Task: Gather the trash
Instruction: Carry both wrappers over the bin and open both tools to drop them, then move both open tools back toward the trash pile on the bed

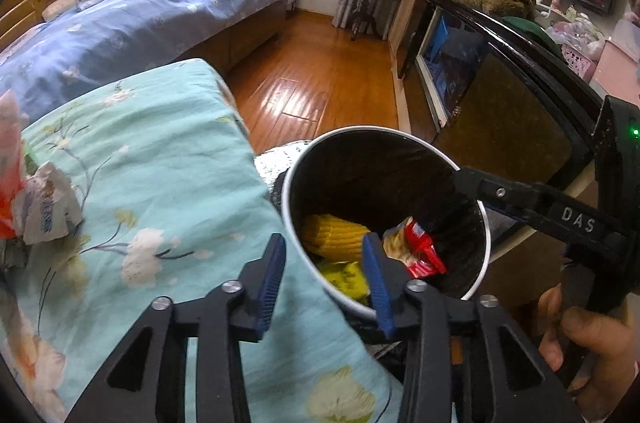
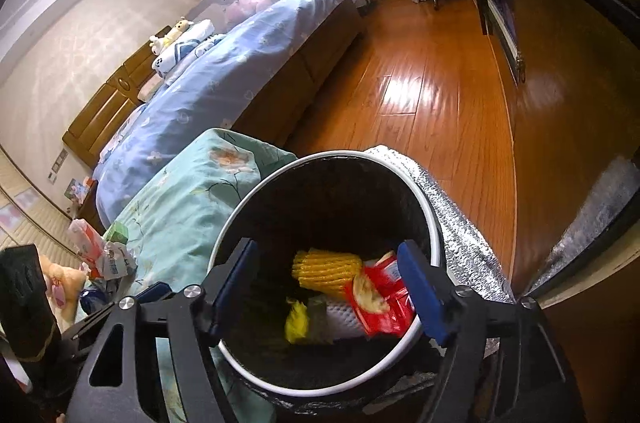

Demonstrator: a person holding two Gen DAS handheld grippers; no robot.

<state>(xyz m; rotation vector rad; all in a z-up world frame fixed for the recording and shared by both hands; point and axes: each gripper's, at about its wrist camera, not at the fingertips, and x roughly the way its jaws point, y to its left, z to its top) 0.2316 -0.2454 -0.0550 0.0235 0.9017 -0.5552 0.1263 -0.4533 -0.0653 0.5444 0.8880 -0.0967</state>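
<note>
Blue-padded fingers of the left gripper fill the lower centre of the left wrist view, spread wide and holding nothing; the right-hand pad overlaps the near rim of the trash bin, though contact cannot be judged. To the lower left lies the floral teal cover, its edge running just beside the bin. Crumpled wrappers rest on it at the far left edge. Inside the bin sit a yellow ribbed piece and a red snack packet. From the right edge, the right gripper reaches over the bin mouth. Its own view shows it wide apart and empty, fingers framing the opening. Open wooden floor stretches across the upper middle, between the blue bed and a dark cabinet.
</note>
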